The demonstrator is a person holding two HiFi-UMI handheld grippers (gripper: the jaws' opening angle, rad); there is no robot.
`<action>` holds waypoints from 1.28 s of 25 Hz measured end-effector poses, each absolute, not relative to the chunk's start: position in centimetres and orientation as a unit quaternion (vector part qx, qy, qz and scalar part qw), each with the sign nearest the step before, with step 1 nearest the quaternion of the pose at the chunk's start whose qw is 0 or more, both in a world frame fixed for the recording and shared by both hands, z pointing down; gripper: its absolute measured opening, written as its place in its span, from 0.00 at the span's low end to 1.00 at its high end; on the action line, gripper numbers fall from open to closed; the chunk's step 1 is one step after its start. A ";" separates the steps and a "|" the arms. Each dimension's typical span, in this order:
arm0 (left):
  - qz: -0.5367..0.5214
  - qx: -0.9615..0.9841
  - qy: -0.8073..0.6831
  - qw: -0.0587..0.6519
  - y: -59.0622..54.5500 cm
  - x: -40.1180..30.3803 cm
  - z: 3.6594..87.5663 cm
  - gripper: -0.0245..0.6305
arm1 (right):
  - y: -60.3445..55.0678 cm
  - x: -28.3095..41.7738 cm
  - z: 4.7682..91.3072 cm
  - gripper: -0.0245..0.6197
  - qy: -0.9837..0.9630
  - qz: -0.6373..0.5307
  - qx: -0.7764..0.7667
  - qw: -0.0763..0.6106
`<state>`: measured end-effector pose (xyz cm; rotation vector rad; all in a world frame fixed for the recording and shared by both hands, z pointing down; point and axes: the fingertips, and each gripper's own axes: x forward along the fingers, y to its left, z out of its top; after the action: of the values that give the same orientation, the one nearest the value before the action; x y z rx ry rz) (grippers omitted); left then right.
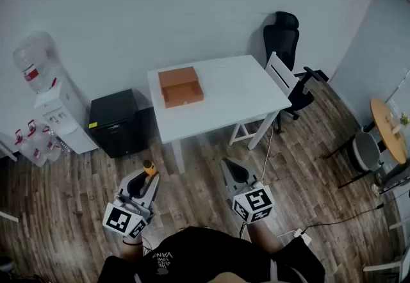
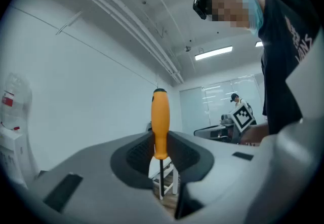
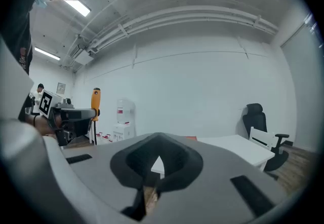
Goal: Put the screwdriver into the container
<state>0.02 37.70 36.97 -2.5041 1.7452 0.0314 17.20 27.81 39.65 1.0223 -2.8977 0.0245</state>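
Note:
The screwdriver [image 1: 148, 167] has an orange handle and a dark shaft. It stands upright in my left gripper [image 1: 148, 177], which is shut on its shaft just below the handle [image 2: 160, 126]. My right gripper [image 1: 229, 165] is held beside it, shut with nothing in it [image 3: 152, 175]. Both are over the wooden floor, well short of the white table [image 1: 237, 93]. The container, an open orange box [image 1: 180, 86], sits on the table's left part. In the right gripper view the left gripper [image 3: 73, 115] and the screwdriver [image 3: 94, 99] show at left.
A black cabinet [image 1: 118, 121] and a water dispenser [image 1: 61, 115] stand left of the table. A white chair [image 1: 282, 80] and a black office chair [image 1: 285, 38] are at its right end. A round wooden table [image 1: 387, 128] is far right, and a cable [image 1: 333, 221] runs across the floor.

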 end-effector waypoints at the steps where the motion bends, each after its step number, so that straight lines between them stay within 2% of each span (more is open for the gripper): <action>1: 0.011 -0.821 0.569 0.044 37.8 0.0 36.9 0.16 | 27.9 17.1 39.7 0.05 -0.942 0.009 0.332 0.036; 13: 0.001 -0.821 0.570 0.021 37.8 0.5 37.8 0.16 | 28.0 16.6 39.5 0.06 -0.949 0.014 0.312 0.039; 32: 0.010 -0.783 0.623 0.005 37.1 3.5 40.3 0.16 | 26.0 20.8 43.2 0.06 -0.956 0.048 0.287 0.041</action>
<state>3.47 37.07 40.33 -2.4501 1.9492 0.0315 20.83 25.96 43.18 0.8795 -2.9271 0.1467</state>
